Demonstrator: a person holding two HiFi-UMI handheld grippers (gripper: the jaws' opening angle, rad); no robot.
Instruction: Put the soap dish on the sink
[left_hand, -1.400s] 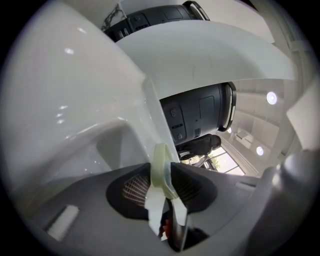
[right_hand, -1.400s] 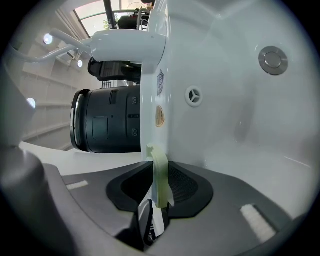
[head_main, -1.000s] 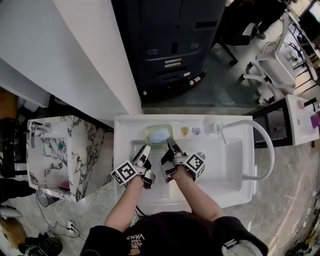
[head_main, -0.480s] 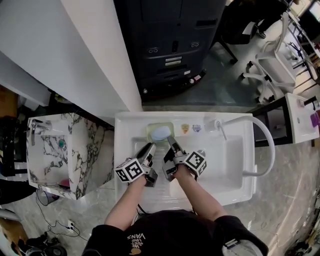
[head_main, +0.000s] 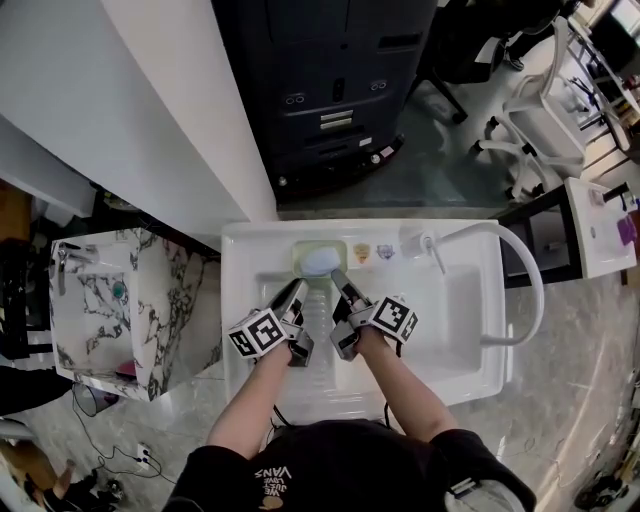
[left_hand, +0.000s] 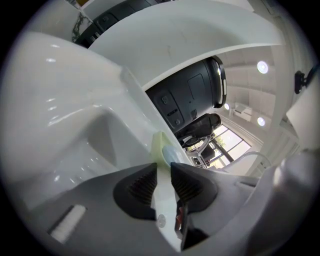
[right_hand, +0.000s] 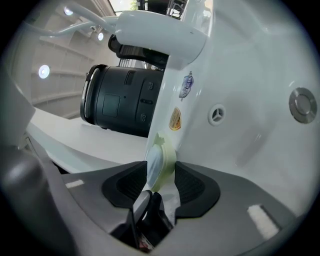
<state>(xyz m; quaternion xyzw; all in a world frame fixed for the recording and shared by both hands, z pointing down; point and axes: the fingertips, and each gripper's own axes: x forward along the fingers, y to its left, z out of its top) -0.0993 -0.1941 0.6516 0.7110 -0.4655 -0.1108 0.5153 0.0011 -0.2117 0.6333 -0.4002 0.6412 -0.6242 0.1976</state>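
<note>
The pale green soap dish with a light blue soap bar in it sits on the back rim of the white sink. Both grippers are in the basin just in front of it. My left gripper points at the dish's left side. Its jaws are closing with a narrow gap and nothing pressed between them, and the dish shows just beyond the tips. My right gripper is at the dish's right front. Its jaws are opening, and the dish edge stands at the gap untouched by the pads.
A faucet with a long curved white hose stands on the back rim to the right, beside two stickers. The drain lies in the basin. A marbled sink stands at left and a dark machine behind.
Both grippers have rolled a little in place inside the basin. The soap dish stays on the back rim.
</note>
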